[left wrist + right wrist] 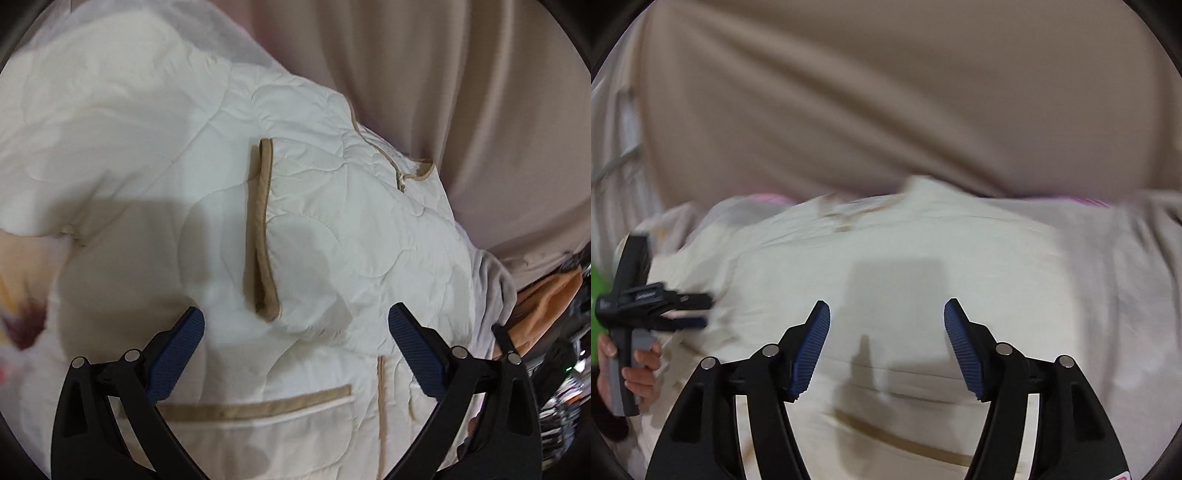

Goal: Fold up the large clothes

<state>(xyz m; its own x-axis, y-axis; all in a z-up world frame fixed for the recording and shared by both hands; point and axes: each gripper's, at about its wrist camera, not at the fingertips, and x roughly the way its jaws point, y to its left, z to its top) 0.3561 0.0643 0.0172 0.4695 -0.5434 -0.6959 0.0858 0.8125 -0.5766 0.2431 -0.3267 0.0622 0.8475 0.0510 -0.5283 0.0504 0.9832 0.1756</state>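
Observation:
A cream quilted jacket [317,236] with tan trim lies spread out and fills the left wrist view. A tan-edged sleeve cuff [263,232] lies folded across its front, above a tan-edged pocket [258,406]. My left gripper [295,332] is open and empty just above the jacket, near the cuff's end. In the right wrist view the jacket [905,266] looks blurred. My right gripper [886,332] is open and empty over it. The left gripper [698,310] shows there at the left edge, held in a hand.
A beige curtain [461,92] hangs behind the jacket and also fills the top of the right wrist view [886,92]. A grey cloth [491,288] and an orange item [546,299] lie at the right. A flower-patterned sheet [22,295] shows at the left.

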